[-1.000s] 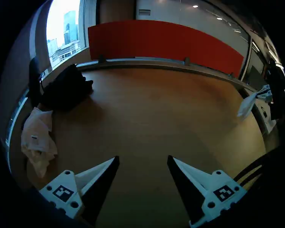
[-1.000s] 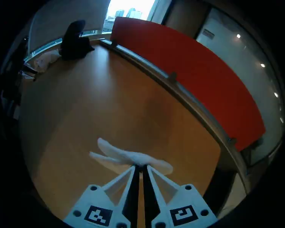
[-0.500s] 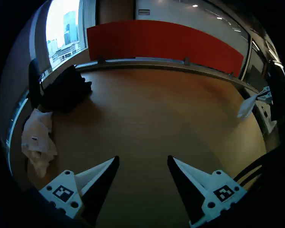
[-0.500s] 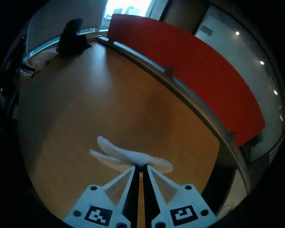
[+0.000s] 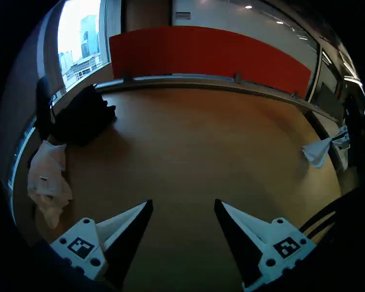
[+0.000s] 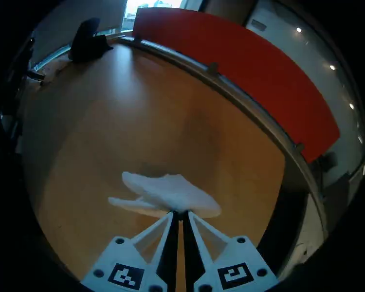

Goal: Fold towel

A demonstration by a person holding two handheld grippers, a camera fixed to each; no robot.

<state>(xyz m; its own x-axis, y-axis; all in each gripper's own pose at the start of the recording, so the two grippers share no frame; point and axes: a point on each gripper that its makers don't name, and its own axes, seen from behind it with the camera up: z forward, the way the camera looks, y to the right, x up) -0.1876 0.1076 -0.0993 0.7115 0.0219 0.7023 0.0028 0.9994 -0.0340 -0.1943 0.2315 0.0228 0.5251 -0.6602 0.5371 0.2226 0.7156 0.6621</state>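
One pair, your right tongs (image 6: 182,215), is clamped on the white towel (image 6: 169,192) at their tips over the counter (image 6: 109,117); your left tongs (image 5: 182,207) gape, well apart from it. The towel has sunk lower, perhaps touching.

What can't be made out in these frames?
- Right gripper view: the towel where the right tongs pinch it, hidden behind their tips.
- Left gripper view: the black bag, too dark for detail.
- Left gripper view: the crumpled white thing at the left, too small to identify.
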